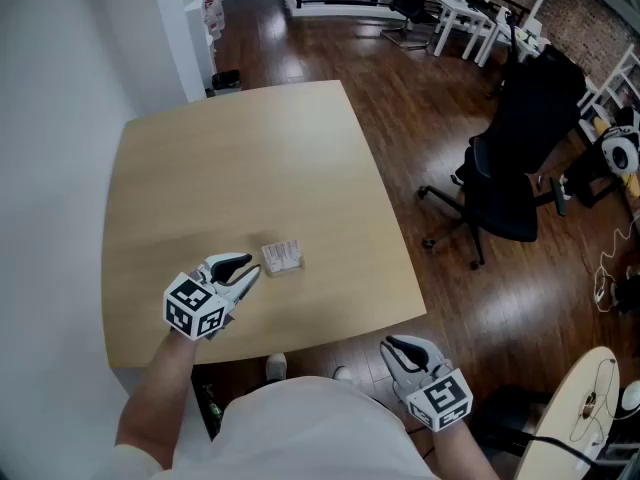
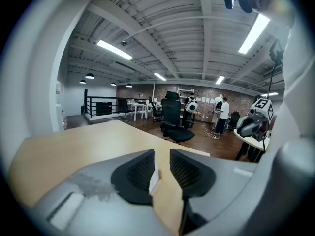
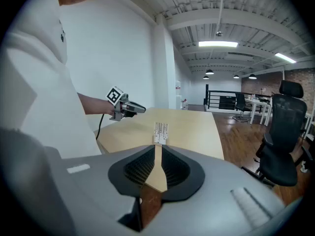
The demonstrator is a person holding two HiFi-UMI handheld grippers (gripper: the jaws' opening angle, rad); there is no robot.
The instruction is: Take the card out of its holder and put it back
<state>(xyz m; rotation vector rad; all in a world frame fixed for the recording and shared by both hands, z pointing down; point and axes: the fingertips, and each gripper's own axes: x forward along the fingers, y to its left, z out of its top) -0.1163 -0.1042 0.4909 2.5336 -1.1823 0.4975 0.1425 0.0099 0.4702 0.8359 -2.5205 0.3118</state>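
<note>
On the head view the card (image 1: 281, 256) stands upright on the table (image 1: 250, 158), just below the frame's centre. My left gripper (image 1: 247, 269) is at lower left with its tips just beside the card's left edge. Its fingers are spread, and in its own view the card's edge shows in the gap, nearer the left pad (no pad seems to press on it). My right gripper (image 1: 396, 347) hangs at lower right, off the table's near edge and over the floor (image 1: 420, 168). Its fingers leave only a narrow gap with nothing in it, and in its own view the card sits straight ahead.
</note>
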